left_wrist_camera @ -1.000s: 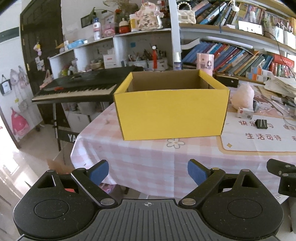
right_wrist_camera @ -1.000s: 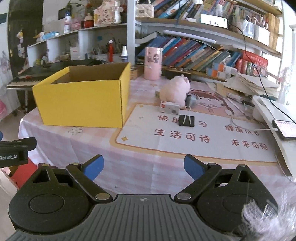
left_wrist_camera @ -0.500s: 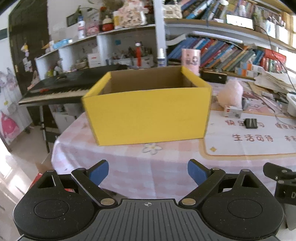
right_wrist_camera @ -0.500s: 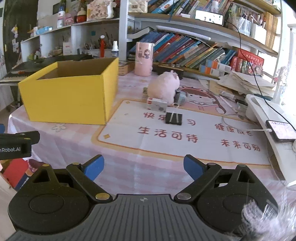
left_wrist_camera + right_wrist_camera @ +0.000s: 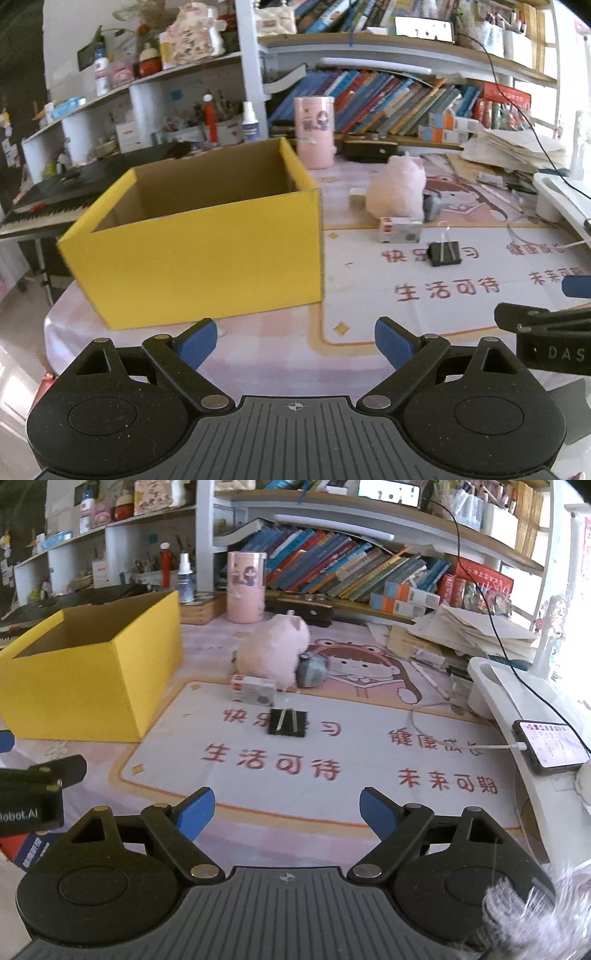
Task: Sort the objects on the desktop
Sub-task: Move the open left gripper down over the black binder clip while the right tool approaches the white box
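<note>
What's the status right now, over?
Left gripper open, empty. Right gripper empty, jaws closing. Binder clip, small white box, pink plush untouched beside the yellow box. Nothing in the way.

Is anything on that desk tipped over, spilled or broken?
Nothing looks spilled or broken. The yellow box stands upright and open, apparently empty. The pink plush toy, small white box and black binder clip lie loose on the mat, unsorted.

You are seeing "生活可待" printed in red on the desk mat (image 5: 332, 746), and "Robot.AI" on the left gripper (image 5: 7, 738).
</note>
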A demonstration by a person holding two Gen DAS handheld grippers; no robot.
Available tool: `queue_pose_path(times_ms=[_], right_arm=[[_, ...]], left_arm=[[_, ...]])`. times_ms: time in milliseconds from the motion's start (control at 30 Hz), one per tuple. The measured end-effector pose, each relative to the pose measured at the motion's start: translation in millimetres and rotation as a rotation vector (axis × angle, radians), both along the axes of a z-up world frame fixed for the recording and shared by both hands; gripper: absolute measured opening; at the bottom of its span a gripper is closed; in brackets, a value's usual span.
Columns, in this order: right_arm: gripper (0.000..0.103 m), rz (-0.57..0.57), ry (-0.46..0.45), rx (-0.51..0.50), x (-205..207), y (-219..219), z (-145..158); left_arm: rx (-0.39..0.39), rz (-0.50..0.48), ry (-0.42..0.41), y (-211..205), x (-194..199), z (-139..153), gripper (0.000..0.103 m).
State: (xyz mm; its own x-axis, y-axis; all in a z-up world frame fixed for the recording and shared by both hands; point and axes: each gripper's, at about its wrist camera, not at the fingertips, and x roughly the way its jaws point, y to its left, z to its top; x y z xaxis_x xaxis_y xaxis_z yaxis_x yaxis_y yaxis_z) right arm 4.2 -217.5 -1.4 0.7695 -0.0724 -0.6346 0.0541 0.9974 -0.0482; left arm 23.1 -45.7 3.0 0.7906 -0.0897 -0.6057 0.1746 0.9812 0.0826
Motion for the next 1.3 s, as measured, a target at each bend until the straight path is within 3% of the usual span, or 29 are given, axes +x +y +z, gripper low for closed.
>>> queue_pose_path(times_ms=[400, 900, 1100, 1300], right_arm=[[0.084, 0.008, -0.038, 0.007, 30, -47, 7], [0.084, 0.072, -0.083, 0.055, 78, -105, 19], [0.084, 0.079, -0.101, 0.033, 88, -125, 20], [0.084, 0.062, -0.103, 0.012, 97, -146, 18]], left_arm=[[-0.002, -0.051, 0.005, -55, 30, -1, 0.094], [-0.021, -0.009, 0.044, -113, 74, -11, 0.088], [-0.04, -0.039, 0.088, -140, 96, -21, 0.074], [0.0, -0.065, 0.153, -171, 119, -39, 0.063]])
